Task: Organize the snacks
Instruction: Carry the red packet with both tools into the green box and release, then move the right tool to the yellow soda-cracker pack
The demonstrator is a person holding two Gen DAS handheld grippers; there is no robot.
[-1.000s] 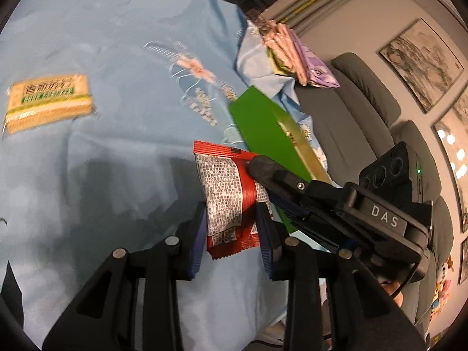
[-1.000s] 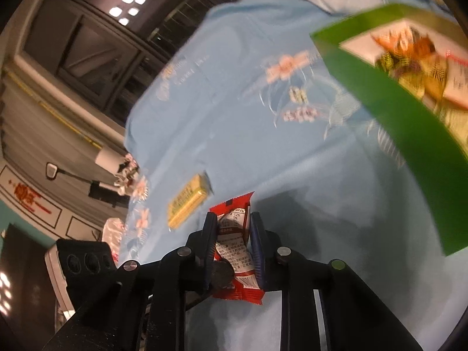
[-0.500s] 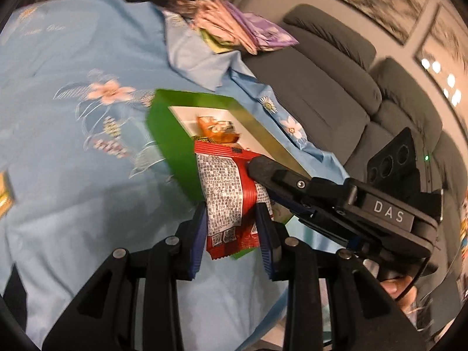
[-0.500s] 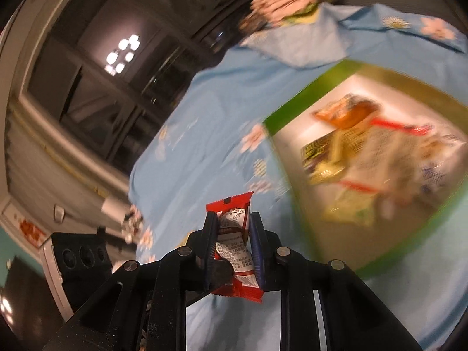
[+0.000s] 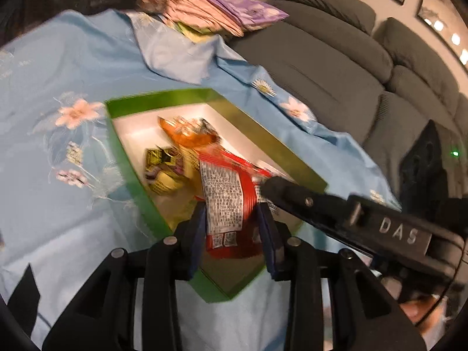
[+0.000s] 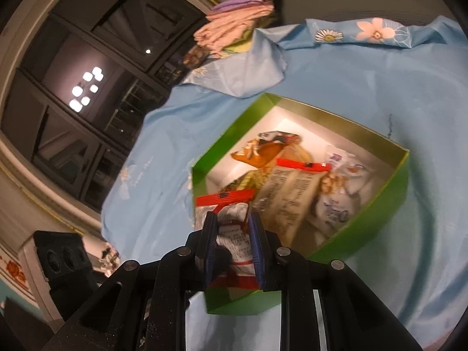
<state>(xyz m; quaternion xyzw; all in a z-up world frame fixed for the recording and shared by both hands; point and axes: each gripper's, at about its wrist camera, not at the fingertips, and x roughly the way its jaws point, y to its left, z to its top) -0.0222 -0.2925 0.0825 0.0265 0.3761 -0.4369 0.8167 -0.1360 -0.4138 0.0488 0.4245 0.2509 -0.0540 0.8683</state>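
From my left wrist view, my left hand-held gripper [image 5: 234, 228] sits low in the middle of the frame with the red snack packet [image 5: 226, 204] between its blue pads. Its jaws have just been opening a little, though the pads look to be against the packet's sides, so I take it as grasped, loosely. My right hand-held gripper [image 5: 264, 188] comes in from the right and pinches the same packet's edge. Behind the packet lies the green box [image 5: 117, 146] on the blue flowered cloth [image 5: 44, 73] covering the table, with an orange packet [image 5: 187, 130] and other snacks inside. To do this well I'd keep the packet over the open middle of the box, lower it below the rim, then release both sides together so it drops flat. A second ago this view showed only the box's outer side beyond the packet; now its interior is right beneath.

From my right wrist view, my right hand-held gripper [image 6: 232, 239] is clenched on the red snack packet [image 6: 234, 228] at lower centre, over the near corner of the green box [image 6: 377, 219]. A second ago the box was only a green edge at the upper right; now it fills the middle and right of the frame.
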